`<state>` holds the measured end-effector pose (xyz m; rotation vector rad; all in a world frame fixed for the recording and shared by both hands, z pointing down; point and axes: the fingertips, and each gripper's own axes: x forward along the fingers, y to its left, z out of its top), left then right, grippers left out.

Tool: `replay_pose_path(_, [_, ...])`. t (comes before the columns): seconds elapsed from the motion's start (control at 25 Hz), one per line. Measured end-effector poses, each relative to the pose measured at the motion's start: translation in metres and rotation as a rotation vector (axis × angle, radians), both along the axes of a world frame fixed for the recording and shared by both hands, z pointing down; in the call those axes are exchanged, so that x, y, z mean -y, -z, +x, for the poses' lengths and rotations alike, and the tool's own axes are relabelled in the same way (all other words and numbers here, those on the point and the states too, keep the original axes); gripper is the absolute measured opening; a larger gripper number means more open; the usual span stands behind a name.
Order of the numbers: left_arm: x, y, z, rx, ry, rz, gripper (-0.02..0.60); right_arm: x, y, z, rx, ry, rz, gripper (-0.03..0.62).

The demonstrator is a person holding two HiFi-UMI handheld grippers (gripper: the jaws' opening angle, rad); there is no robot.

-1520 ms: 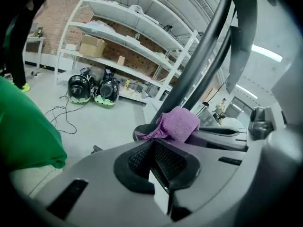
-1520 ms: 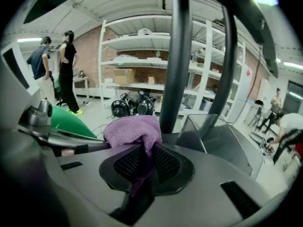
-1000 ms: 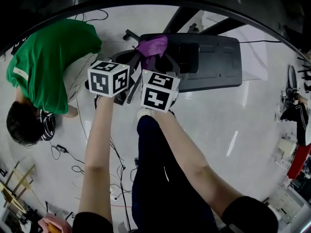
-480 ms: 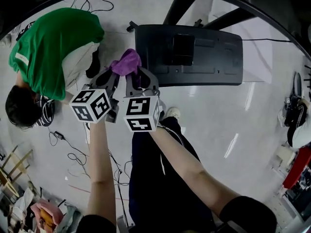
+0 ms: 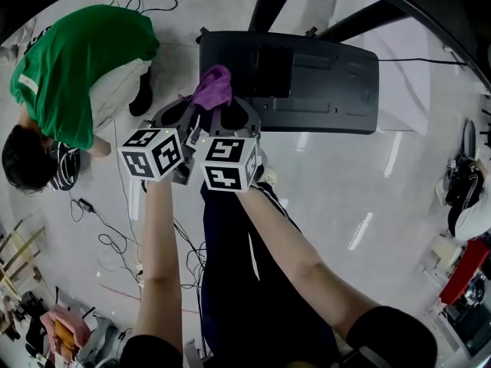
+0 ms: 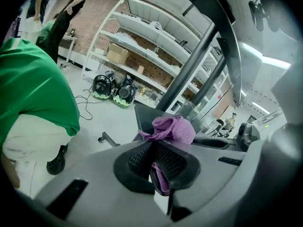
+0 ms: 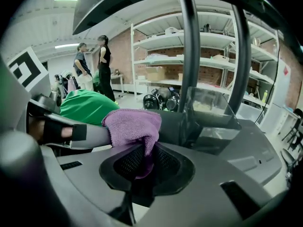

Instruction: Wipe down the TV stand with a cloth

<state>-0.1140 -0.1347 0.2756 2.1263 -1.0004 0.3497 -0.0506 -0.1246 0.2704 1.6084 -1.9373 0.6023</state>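
While the left gripper (image 5: pixel 186 112) and right gripper (image 5: pixel 228 113) both pinch the bunched purple cloth (image 5: pixel 212 87) over the near-left corner of the black TV stand (image 5: pixel 330 83) — wiping looks barely begun — the next move likely calls for pressing it flat and sweeping rightward.

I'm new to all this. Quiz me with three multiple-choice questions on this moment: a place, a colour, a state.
1. Where is the cloth? A) on a shelf B) at the left end of the black TV stand C) on the floor
2. Its colour? A) purple B) yellow C) white
3. The left gripper and right gripper are: A) both open B) both shut on the cloth C) one open
B: the head view shows it there. A: purple in every view. B: each gripper view shows cloth pinched between the jaws.
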Motion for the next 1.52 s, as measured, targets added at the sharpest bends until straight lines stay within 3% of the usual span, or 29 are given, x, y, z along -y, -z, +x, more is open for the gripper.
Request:
replay_pose_path(0.4, [-0.021, -0.003, 0.040, 0.003, -0.060, -0.002, 0.006, -0.018, -0.004, 0.044, -0.020, -0.083, 0.007, 0.069])
replay_pose_path(0.68, [-0.030, -0.001, 0.048, 0.010, -0.031, -0.010, 0.006, -0.024, 0.000, 0.049, 0.001, -0.039, 0.005, 0.069])
replay_pose_path(1.0, [-0.057, 0.013, 0.075, -0.012, -0.055, -0.003, 0.006, -0.049, 0.018, 0.067, 0.010, 0.036, 0.053, 0.069])
replay_pose_path(1.24, [-0.078, 0.032, 0.114, -0.071, -0.090, 0.000, 0.006, -0.067, 0.043, 0.104, 0.065, 0.005, 0.088, 0.069])
replay_pose_path(1.52, [-0.076, 0.059, 0.156, -0.128, -0.130, 0.019, 0.006, -0.048, 0.088, 0.168, 0.018, 0.037, 0.155, 0.069])
